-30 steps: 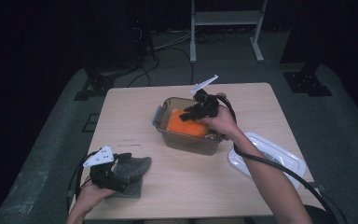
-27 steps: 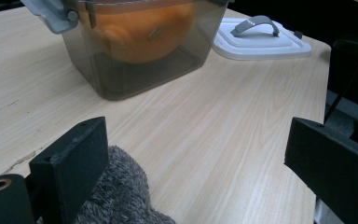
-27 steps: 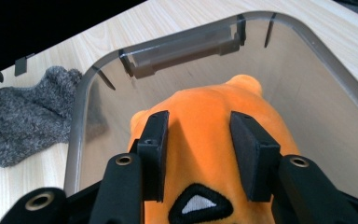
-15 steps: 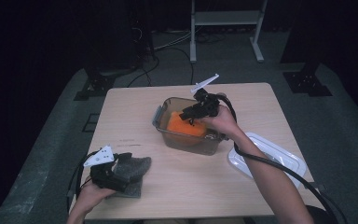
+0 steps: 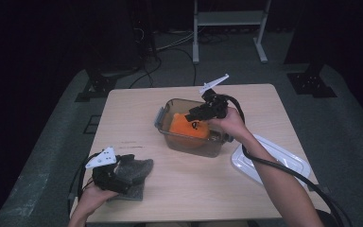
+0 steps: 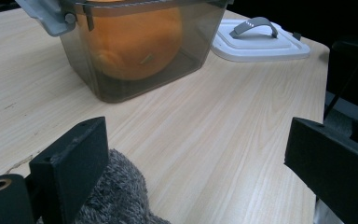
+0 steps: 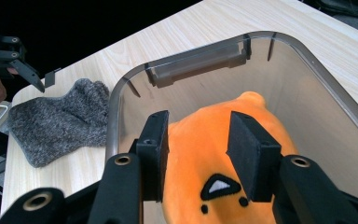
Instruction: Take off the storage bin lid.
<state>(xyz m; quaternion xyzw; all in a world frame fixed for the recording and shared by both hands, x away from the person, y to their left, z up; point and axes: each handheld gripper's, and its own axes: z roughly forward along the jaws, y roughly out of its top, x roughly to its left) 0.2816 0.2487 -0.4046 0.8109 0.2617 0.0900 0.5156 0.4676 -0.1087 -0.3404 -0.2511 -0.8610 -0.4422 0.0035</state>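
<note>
Orange plush toy (image 7: 223,154) sitting inside the smoky clear plastic container (image 5: 172,105) at the centre of the high view, on the tabletop (image 5: 137,113). Right gripper (image 7: 198,156) dipped into the container, fingers (image 7: 154,149) set either side of the toy's top, having just been opening; whether the pads actually press the plush cannot be told. White container lid (image 5: 290,161) lying flat at the lower right of the high view, well apart from the container's near corner. Grey knitted sock (image 5: 137,171) at the lower left, near the tabletop's edge. Left gripper (image 6: 200,158) resting over the sock, fingers (image 6: 77,156) spread wide and released, nothing between them but tabletop and a fold of sock.
</note>
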